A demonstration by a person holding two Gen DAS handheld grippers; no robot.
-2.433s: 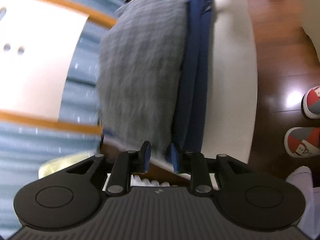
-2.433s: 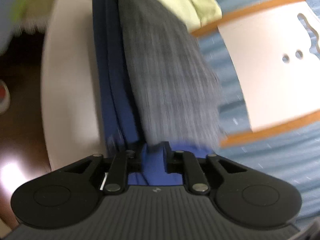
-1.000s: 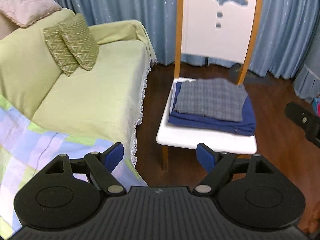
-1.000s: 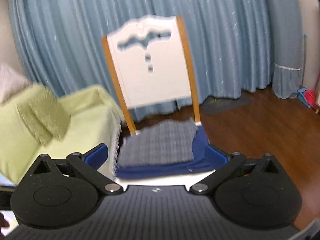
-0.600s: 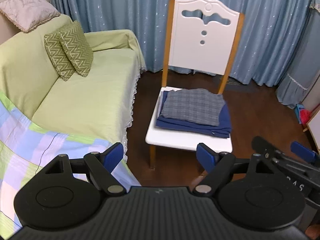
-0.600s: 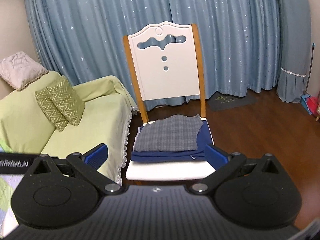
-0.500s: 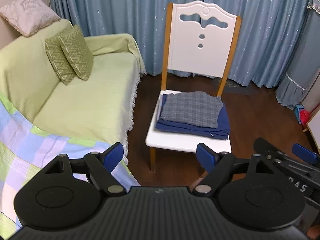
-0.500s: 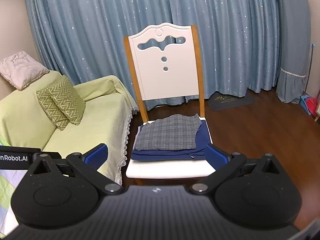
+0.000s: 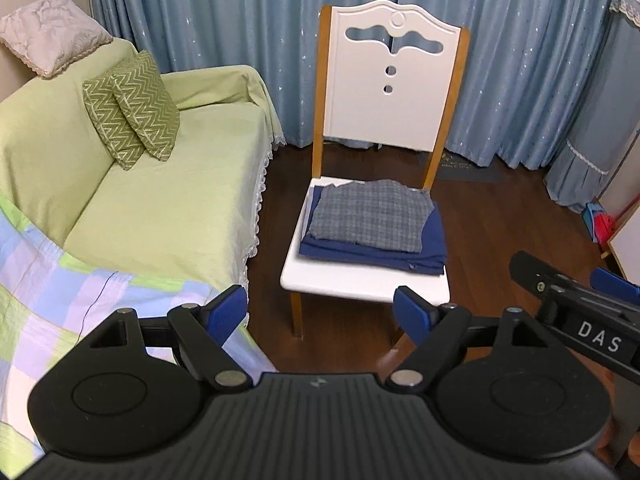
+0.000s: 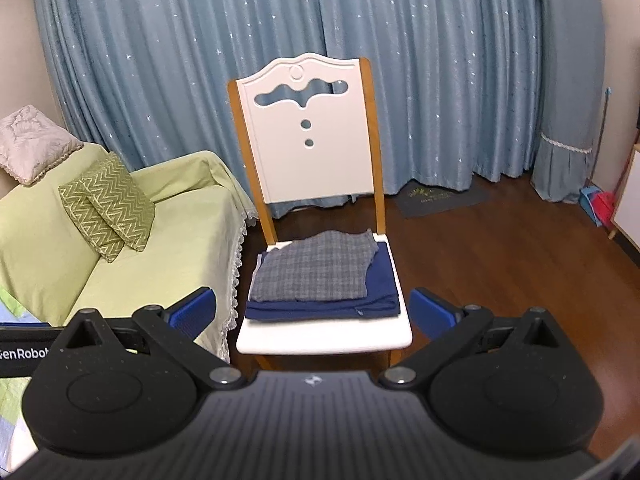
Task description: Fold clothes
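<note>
Both tools [image 9: 320, 312] now off folded clothes [image 9: 372, 220]

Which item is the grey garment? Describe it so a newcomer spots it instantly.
Find the white chair with orange-brown side posts, standing before the blue curtain beside the green sofa. Two folded pieces are stacked on its seat. The grey garment is the upper one: checked, smaller, lying on the plain navy piece that sticks out beneath.
</note>
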